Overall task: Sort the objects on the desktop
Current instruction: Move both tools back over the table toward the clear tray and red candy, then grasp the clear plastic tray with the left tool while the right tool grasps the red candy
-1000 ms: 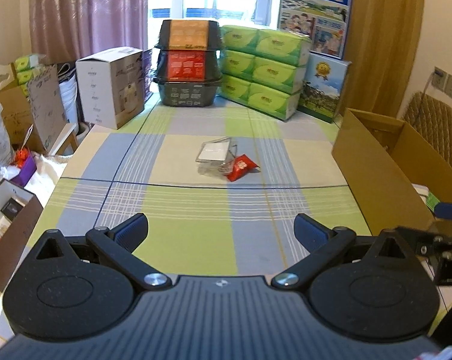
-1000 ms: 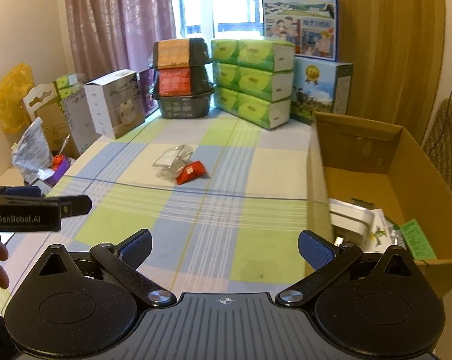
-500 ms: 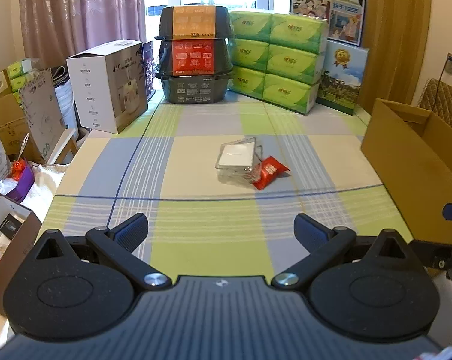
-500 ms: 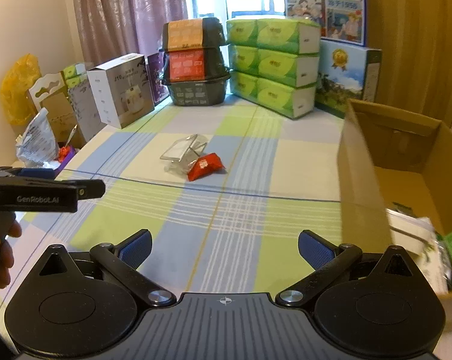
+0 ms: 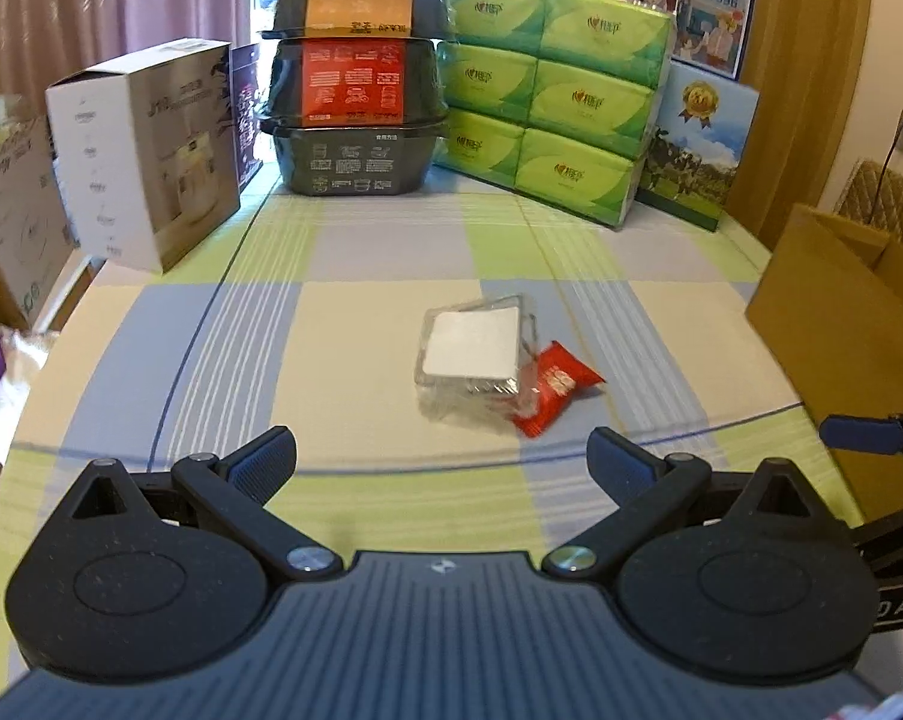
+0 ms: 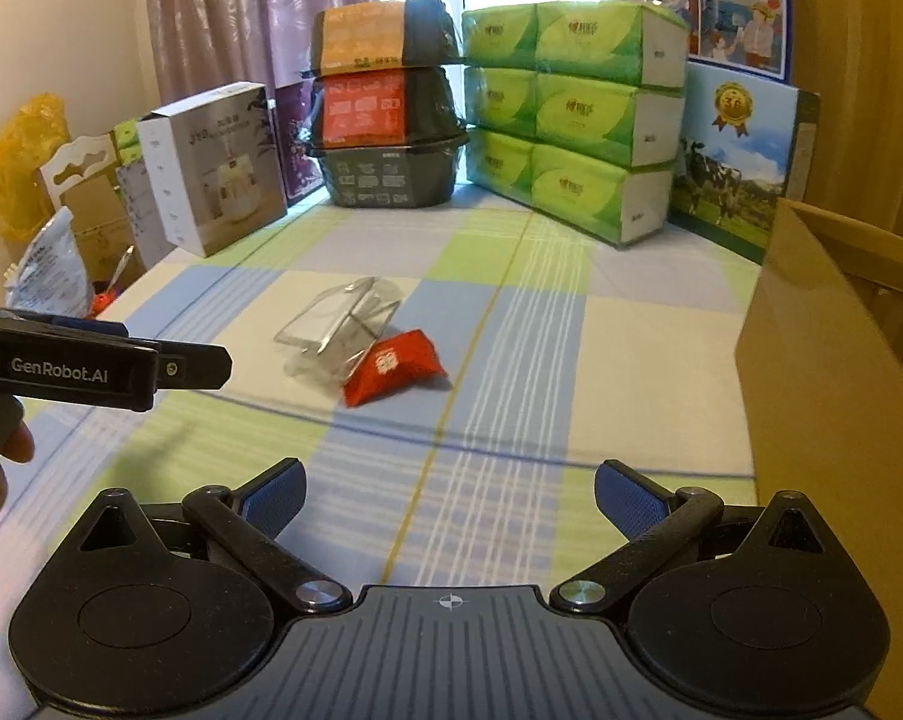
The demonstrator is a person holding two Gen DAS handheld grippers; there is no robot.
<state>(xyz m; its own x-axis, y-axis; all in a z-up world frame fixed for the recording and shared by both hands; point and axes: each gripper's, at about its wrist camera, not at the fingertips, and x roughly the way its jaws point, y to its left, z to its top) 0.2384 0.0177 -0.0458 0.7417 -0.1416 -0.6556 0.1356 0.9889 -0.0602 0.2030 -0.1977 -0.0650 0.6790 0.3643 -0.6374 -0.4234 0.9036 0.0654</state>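
Both wrist cameras look forward, low over the checked desk (image 5: 343,360), toward the window wall. Both share the clear plastic box (image 5: 472,354) mid-frame; the right view sits further right, catching the left tongs (image 6: 100,363) at its left edge.

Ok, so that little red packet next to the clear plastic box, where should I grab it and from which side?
Take the red packet by its free right end, coming from the right. Its left end sits against the clear plastic box, so a finger has little room there. It looks puffy and propped up rather than flat, so the open right gripper could pinch across that raised end. The cardboard box stands on that side.
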